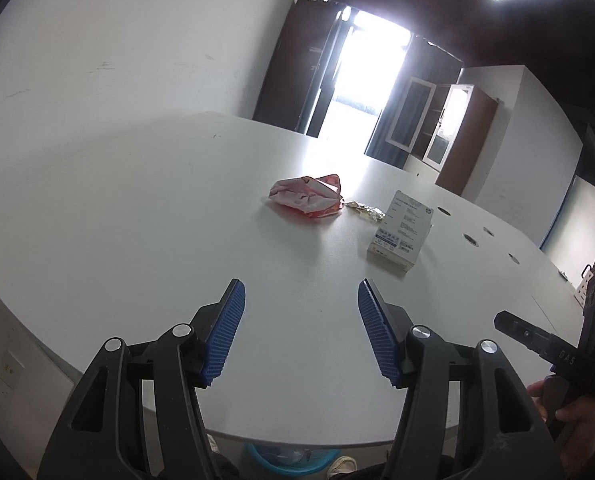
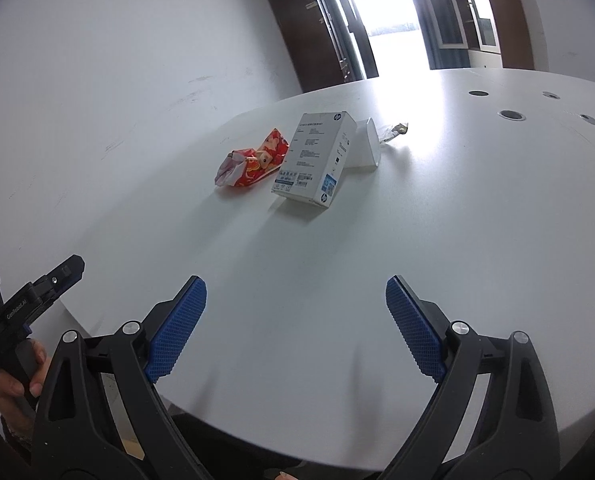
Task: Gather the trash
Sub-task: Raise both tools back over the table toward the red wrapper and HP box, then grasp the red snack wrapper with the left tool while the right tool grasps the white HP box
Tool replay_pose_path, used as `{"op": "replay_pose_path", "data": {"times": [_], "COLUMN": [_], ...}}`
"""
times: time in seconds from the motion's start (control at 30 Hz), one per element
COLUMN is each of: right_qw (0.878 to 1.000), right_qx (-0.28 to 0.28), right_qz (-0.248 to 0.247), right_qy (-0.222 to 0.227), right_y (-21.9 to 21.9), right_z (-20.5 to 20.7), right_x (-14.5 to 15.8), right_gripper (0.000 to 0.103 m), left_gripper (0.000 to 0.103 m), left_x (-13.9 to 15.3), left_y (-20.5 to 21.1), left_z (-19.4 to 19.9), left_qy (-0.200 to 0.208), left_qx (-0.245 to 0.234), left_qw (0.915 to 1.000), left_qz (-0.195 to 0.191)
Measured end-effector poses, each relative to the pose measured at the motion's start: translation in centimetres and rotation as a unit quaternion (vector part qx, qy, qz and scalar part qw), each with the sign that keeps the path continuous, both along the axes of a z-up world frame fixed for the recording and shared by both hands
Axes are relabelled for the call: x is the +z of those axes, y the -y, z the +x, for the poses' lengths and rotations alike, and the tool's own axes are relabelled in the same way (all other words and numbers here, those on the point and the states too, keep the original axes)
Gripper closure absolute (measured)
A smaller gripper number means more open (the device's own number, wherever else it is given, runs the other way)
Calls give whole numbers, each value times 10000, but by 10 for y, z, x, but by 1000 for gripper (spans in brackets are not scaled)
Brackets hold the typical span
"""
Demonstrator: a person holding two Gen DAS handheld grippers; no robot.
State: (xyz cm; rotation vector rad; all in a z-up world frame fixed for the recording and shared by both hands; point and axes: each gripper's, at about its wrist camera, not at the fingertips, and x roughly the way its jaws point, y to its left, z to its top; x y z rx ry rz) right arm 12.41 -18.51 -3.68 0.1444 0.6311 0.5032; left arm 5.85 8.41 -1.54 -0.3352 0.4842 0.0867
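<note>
A crumpled red and white wrapper (image 1: 307, 197) lies on the white table (image 1: 137, 208), with a crumpled foil scrap (image 1: 365, 211) and a white printed box (image 1: 401, 234) to its right. My left gripper (image 1: 301, 304) is open and empty, well short of them. In the right wrist view the red wrapper (image 2: 253, 159), the box (image 2: 317, 158), a white carton (image 2: 367, 144) behind it and a clear wrapper scrap (image 2: 393, 130) lie ahead. My right gripper (image 2: 295, 300) is open and empty, above the table's near part.
A blue bin (image 1: 289, 458) sits on the floor under the table's near edge. Round cable holes (image 2: 509, 115) dot the table at the right. The other gripper (image 1: 557, 352) shows at the right in the left wrist view. A white wall is at the left.
</note>
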Motion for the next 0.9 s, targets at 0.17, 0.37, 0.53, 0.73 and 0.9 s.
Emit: {"op": "replay_pose_path", "data": {"times": [0.17, 0.37, 0.53, 0.73, 0.9], "right_qw": [9999, 9990, 9971, 9928, 9946], "right_qx": [-2, 243, 251, 375, 468], "right_qz": [48, 87, 351, 571, 415], "right_qy": [-145, -364, -629, -987, -826], "right_y": [-5, -15, -13, -20, -29], "right_z": [44, 102, 150, 201, 213], "right_x": [3, 3, -4, -13, -5], "right_gripper": [16, 13, 13, 13, 13], "left_gripper": [40, 40, 40, 35, 35], "left_x": [-2, -7, -2, -8, -20], "left_y": [-2, 1, 15, 22, 16], "left_z": [38, 94, 149, 230, 263], "left_qy": [-181, -615, -754, -1099, -1148], "left_qx": [71, -145, -140, -3, -161], "left_qw": [9988, 9971, 9952, 9918, 9929], "left_qz": [453, 415, 610, 646, 266]}}
